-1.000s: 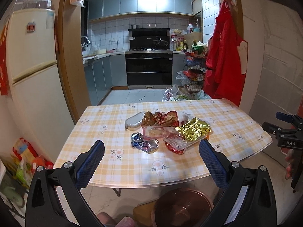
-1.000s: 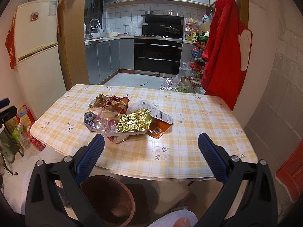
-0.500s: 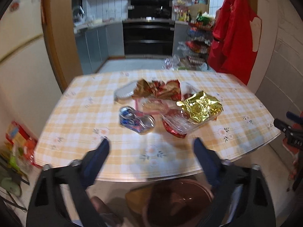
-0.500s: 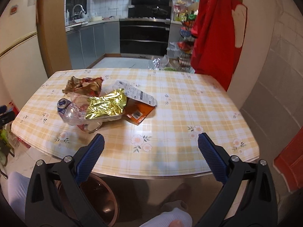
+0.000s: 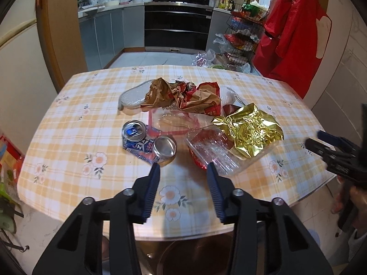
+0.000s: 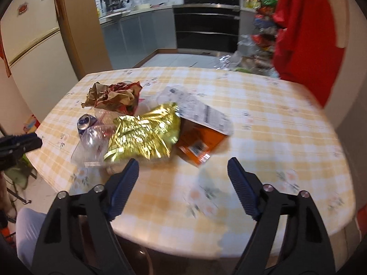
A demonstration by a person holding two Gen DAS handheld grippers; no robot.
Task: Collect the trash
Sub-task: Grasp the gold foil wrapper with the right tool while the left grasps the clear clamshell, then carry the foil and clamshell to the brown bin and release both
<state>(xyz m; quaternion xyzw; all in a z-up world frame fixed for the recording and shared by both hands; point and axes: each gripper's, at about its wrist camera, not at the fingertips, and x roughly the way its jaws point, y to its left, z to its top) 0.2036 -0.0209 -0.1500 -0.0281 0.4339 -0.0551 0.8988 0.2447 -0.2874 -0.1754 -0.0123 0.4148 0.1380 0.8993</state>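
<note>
Basically nothing collected – both my grippers, left gripper and right gripper, spread, empty; crushed can, gold wrapper on counter.

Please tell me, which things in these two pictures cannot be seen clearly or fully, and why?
- Brown bin: left wrist view, mostly hidden under the table edge and behind the left gripper.
- Orange packet: right wrist view, motion blur makes its print unreadable; the gold foil bag and a white label cover part.
- Right gripper: its near tablecloth flowers are smeared.
</note>
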